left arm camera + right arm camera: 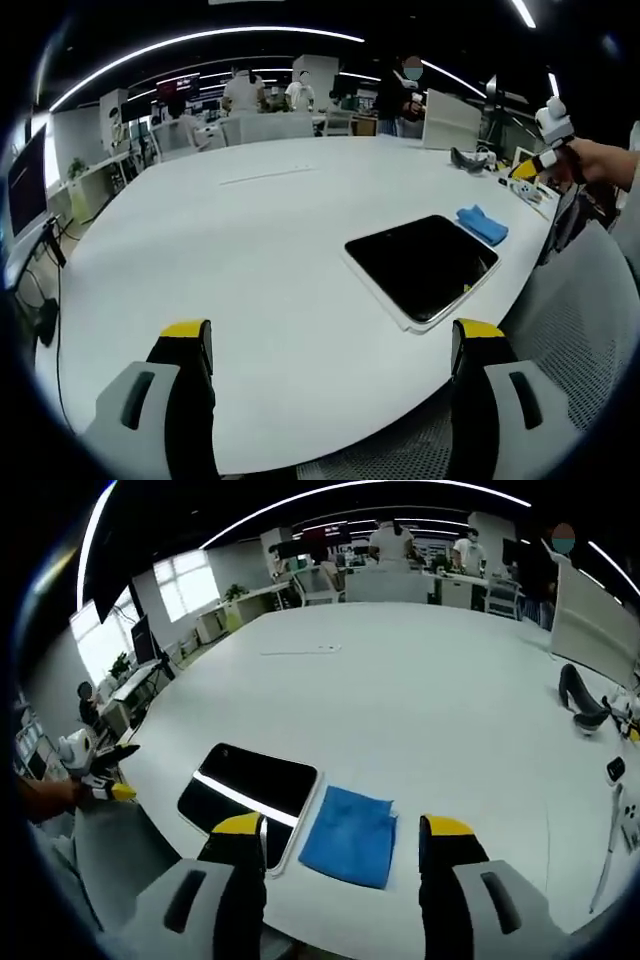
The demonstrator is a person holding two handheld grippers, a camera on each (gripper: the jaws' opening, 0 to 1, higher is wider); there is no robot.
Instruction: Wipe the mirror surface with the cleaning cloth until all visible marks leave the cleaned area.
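A flat rectangular mirror [421,263] with a white frame lies on the white table [250,250], dark and reflecting the ceiling. A folded blue cleaning cloth [482,224] lies beside its far side. In the right gripper view the cloth [350,835] sits just ahead of my right gripper [342,835], whose jaws stand open above the table edge, with the mirror [248,785] to the cloth's left. My left gripper [330,340] is open over the near table edge, well short of the mirror. The right gripper [548,140] shows at the far right, the left gripper [95,770] at the far left.
A grey mesh chair [590,330] stands by the mirror's end of the table. A dark curved object [582,702] and small items lie near the table's right edge. A monitor [590,620] stands at the far end. People [240,92] stand beyond the table.
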